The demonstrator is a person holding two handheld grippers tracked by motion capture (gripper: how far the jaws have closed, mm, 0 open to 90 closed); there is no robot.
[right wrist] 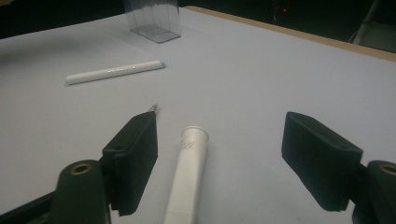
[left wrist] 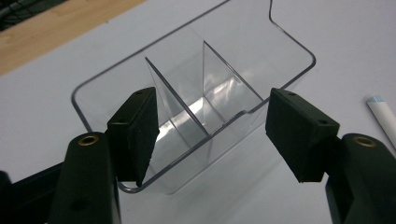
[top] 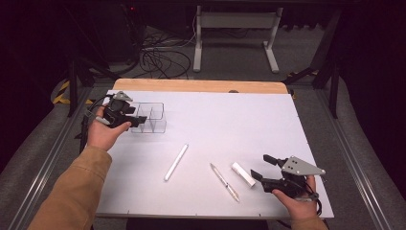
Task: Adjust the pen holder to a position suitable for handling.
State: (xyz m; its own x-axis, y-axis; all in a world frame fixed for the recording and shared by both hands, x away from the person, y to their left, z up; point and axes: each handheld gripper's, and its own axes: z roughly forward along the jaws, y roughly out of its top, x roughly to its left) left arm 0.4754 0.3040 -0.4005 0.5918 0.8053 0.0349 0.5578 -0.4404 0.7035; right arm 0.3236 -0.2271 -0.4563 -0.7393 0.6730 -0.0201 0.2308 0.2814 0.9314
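A clear plastic organizer (top: 149,117) with thin inner dividers stands upright at the far left of the white table (top: 230,120). The left gripper (top: 141,120) is held right against its near-left side, jaws spread apart. In the left gripper view the organizer (left wrist: 196,93) sits between and just beyond the two black pads (left wrist: 133,133), which are apart from each other and clamp nothing; its compartments look bare.

Nearer the middle of the table lies a white marker (top: 176,162), and to its right a slim pen (top: 224,181) angled toward the near edge. Just right of the pen lies a short white cap (top: 243,174). The right gripper (top: 261,167) hovers at the near right corner, jaws wide, pointing at the cap.

The right gripper view shows the cap (right wrist: 189,172) lying on the table between the open jaws, touching neither, with faint grey print near its rim too small to read. The pen tip (right wrist: 153,108) peeks out beyond the left pad. Farther off lie the marker (right wrist: 114,72), with a pale blue end, and the organizer (right wrist: 153,18).

Beyond the table, cables (top: 160,60) lie on the floor by a white table frame (top: 234,33).
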